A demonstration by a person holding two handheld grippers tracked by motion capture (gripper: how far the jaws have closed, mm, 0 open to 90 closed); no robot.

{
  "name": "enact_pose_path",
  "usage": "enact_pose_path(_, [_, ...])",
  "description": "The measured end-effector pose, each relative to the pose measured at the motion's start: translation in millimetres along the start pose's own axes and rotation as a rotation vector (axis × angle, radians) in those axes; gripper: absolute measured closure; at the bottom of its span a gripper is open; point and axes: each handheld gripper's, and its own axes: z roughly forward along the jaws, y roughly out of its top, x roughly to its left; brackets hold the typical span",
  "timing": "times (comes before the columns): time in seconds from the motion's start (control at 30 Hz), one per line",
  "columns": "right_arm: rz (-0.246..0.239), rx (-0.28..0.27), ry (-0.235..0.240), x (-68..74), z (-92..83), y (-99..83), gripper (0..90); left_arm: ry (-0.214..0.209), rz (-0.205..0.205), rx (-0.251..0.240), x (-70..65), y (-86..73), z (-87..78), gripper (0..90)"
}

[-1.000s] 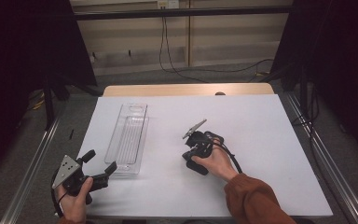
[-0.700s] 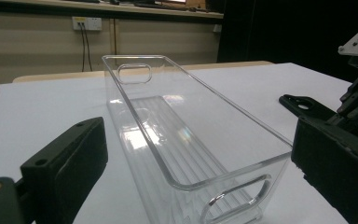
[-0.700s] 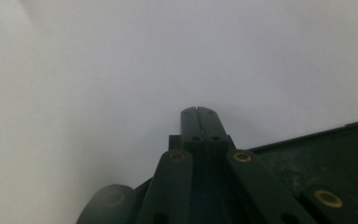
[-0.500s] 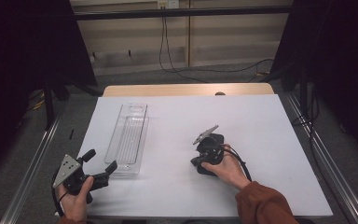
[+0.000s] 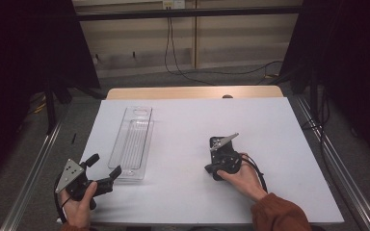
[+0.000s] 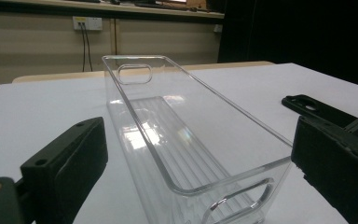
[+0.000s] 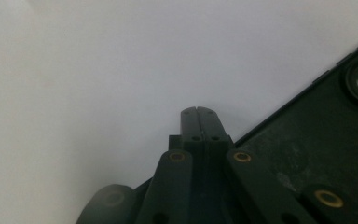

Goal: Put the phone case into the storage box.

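A clear plastic tray [image 5: 133, 139] lies lengthwise on the white table, left of the middle, and it is empty. My left gripper [image 5: 107, 164] rests at its near end, jaws open and spread wider than the tray's end wall [image 6: 223, 186], which they do not touch. My right gripper [image 5: 211, 167] is right of the middle, tilted down at the table, with its jaws [image 7: 199, 113] pressed together and nothing between them. A flat black plate with a round hole [image 7: 307, 140] lies on the table beside its tips; the same plate [image 6: 307, 105] lies beyond the tray in the left gripper view.
The table [image 5: 183, 120] is covered in white, and a wooden edge [image 5: 192, 92] runs along its far side. Metal rails [image 5: 337, 163] flank it left and right. Cables [image 5: 173, 48] hang down the wall behind.
The right hand has carried its shut gripper to the right and a little toward the near edge. The left gripper and the tray have stayed where they were.
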Motion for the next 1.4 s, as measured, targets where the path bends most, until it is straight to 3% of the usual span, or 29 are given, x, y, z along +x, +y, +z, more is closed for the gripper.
enact_pose_path(0.43, [0.03,-0.009,-0.04,-2.6,-15.7,-19.8,90.0,0.003,0.004,0.0,0.7,0.0,0.0,3.6])
enact_pose_path(0.7, [0.066,-0.043,-0.069,-7.7,-26.5,-36.0,90.0,-0.001,0.005,0.002,-0.5,0.1,0.7,3.6])
enact_pose_path(1.3, [0.088,-0.089,-0.107,-15.9,-30.3,-41.1,90.0,-0.005,0.005,0.001,0.1,0.2,-0.4,3.6])
enact_pose_path(1.4, [0.069,-0.141,-0.094,-13.4,-36.5,-40.6,90.0,-0.004,0.006,0.001,0.3,0.3,-0.8,3.7])
